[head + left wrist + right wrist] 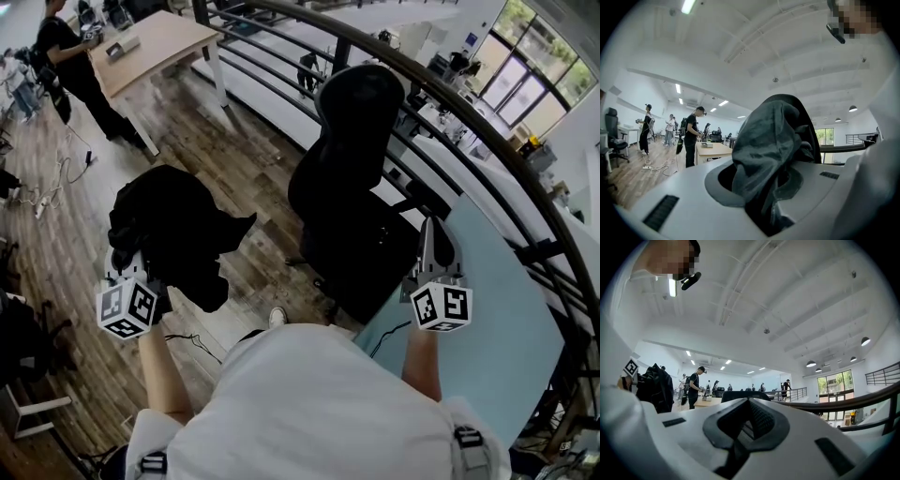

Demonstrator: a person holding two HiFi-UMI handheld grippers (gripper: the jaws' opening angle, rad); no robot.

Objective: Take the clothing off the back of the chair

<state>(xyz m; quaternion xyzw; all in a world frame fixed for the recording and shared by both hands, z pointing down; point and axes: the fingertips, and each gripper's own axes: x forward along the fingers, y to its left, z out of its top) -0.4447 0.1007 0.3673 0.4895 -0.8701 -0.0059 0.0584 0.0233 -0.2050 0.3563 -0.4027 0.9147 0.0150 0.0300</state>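
Observation:
The black clothing (173, 234) hangs in a bunch from my left gripper (131, 264), off to the left of the black office chair (356, 141) and apart from it. In the left gripper view the dark fabric (768, 145) fills the gap between the jaws of my left gripper (764, 187), which is shut on it. The chair's backrest is bare. My right gripper (433, 236) sits to the right of the chair's seat, over the desk edge, its jaws together with nothing between them. The right gripper view shows that gripper (747, 427), the chair's top (740, 396) and the clothing (654, 386) at far left.
A light blue desk (487, 309) lies at the right under a curved dark railing (450, 94). A wooden table (155, 42) and a standing person (70, 66) are at the far left. Cables (56, 187) trail on the wooden floor.

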